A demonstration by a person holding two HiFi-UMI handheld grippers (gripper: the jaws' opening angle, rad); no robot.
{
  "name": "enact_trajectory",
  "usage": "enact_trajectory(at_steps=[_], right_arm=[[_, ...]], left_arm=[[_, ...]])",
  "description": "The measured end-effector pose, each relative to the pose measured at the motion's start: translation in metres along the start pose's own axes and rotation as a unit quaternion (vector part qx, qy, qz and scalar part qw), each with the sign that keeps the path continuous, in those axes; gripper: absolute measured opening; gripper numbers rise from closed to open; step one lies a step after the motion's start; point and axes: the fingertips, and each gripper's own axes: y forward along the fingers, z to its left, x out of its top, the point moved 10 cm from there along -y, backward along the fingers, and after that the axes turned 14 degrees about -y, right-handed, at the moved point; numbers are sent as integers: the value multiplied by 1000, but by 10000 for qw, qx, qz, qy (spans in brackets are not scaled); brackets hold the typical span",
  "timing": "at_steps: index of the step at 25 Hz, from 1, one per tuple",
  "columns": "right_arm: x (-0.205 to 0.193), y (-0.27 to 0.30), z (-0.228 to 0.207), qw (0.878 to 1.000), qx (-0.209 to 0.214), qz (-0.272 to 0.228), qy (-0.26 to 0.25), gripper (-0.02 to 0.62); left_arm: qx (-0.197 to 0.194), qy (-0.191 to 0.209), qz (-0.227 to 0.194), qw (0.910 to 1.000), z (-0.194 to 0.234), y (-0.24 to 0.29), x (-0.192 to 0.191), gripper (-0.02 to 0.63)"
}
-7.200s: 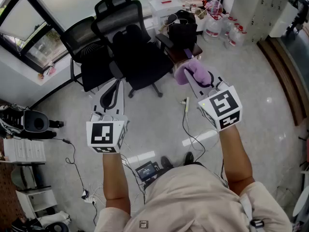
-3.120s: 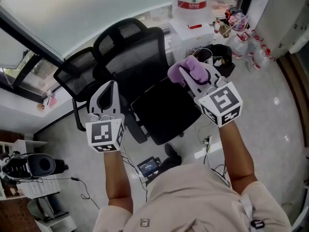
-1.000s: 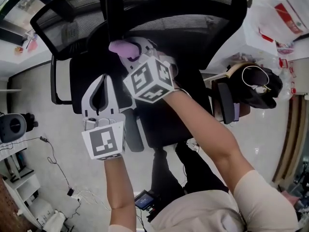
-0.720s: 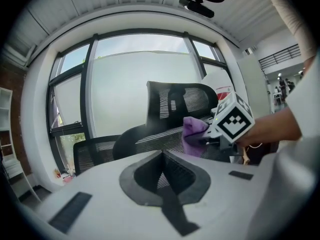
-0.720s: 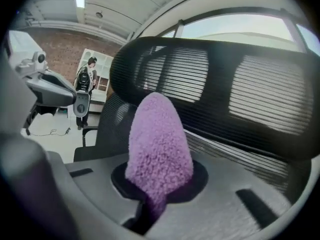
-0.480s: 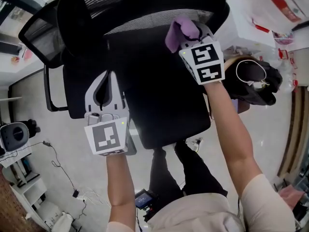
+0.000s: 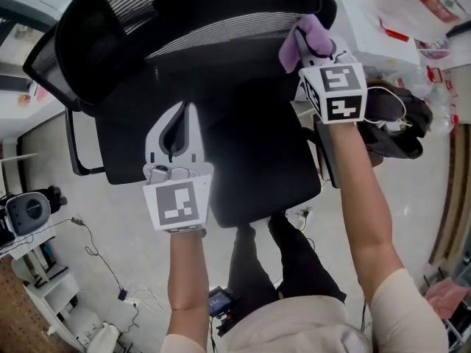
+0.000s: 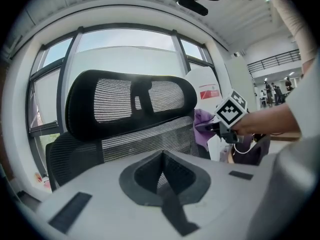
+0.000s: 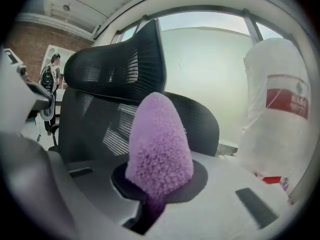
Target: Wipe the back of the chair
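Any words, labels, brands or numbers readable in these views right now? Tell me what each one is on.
No text can be read in any view.
Red label on the white container: there is print, but it is too blurred to read.
Left cube: a black-and-white square marker only, no letters or numbers.
Right cube: the same, only a marker pattern.

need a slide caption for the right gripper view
Right hand-held gripper shut on a fluffy purple cloth, held beside the black mesh chair back.
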Motion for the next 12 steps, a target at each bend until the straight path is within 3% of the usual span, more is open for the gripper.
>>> enact_trajectory(at_steps=[6,12], right_arm=[[14,6,26,9999,98,-31,33,21],[72,26,115,9956,767,-505,-175,21]], left_arm=[[132,-82,-20,9999,25,-10,-3,6],[420,-222,-113,9988,65,-33,-12,6]])
